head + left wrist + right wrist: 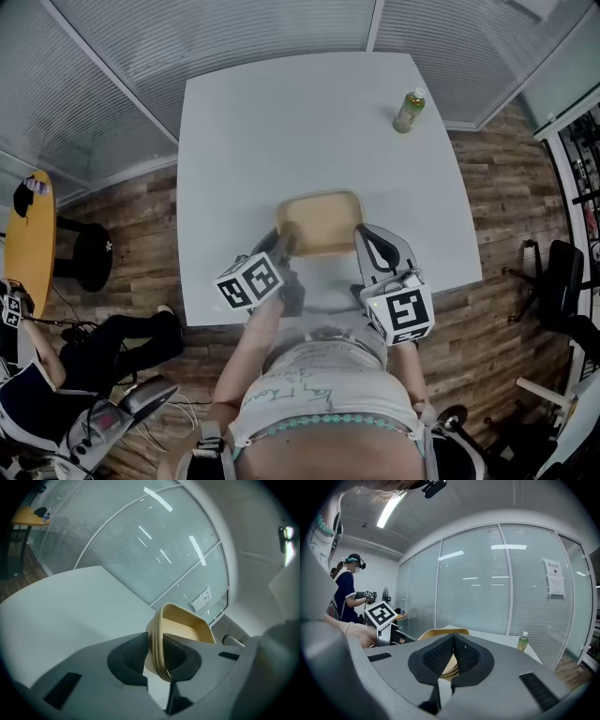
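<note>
Tray (323,220): one tan tray with a ribbed rim, sitting near the front edge of the white table (281,122), right in front of the person and framed by both grippers.
Left gripper (284,246): it reaches in over the table's front edge to the tray's near-left corner, forearm stretched out from the body, marker cube (250,281) riding behind the jaws.
Left jaws: clamped on the tray's rim! In the left gripper view the ribbed edge (159,653) stands squeezed between the two dark pads, and the tray's hollow (187,625) opens out beyond them.
Right gripper (364,234): it sits at the tray's near-right corner and points inward along the tray's right edge, its own cube (400,314) low by the person's waist.
Right jaws: pressed together, the tips meeting (453,639); a strip of the tray's rim (440,632) shows beyond and through the gap below them. Whether they nip that rim cannot be told.
Count: two grippers, one tray, one table.
Bottle (409,111): one green bottle with a white cap, upright at the table's far-right corner, well apart from the tray.
Further out: glass partitions with blinds behind the table, wood flooring all around, and a round yellow table (28,234) off to the left with a second person (347,592) beside it.
</note>
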`<action>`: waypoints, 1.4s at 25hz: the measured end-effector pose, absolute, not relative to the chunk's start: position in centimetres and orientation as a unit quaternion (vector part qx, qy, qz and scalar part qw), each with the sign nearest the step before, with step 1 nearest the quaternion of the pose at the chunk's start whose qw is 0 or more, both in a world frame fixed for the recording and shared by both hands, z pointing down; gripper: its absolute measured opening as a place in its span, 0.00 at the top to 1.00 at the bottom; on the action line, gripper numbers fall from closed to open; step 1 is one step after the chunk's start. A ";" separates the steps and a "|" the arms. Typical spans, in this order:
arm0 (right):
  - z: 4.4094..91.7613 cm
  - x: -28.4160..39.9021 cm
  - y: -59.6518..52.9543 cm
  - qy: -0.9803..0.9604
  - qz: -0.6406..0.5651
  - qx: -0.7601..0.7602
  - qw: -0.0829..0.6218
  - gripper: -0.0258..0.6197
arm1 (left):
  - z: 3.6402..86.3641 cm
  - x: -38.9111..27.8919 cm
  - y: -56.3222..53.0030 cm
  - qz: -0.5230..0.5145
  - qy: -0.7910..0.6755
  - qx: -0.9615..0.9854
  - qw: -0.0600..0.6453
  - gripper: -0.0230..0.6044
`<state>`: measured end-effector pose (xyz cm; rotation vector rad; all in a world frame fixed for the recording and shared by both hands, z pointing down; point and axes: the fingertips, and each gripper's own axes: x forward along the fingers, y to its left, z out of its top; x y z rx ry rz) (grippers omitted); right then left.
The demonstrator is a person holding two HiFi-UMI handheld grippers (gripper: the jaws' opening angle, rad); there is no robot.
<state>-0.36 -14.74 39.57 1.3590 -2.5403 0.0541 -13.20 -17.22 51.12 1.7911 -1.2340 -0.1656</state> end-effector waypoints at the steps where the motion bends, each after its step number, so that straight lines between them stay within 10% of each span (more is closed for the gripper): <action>1: 39.6 -0.4 -14.7 -0.873 0.018 0.469 0.132 0.96 | 51.1 -13.2 -17.2 -0.069 -0.501 0.728 0.463 0.88; 35: 41.0 -1.2 -15.0 -0.875 0.028 0.458 0.156 0.96 | 52.0 -12.9 -17.2 -0.047 -0.498 0.729 0.468 0.88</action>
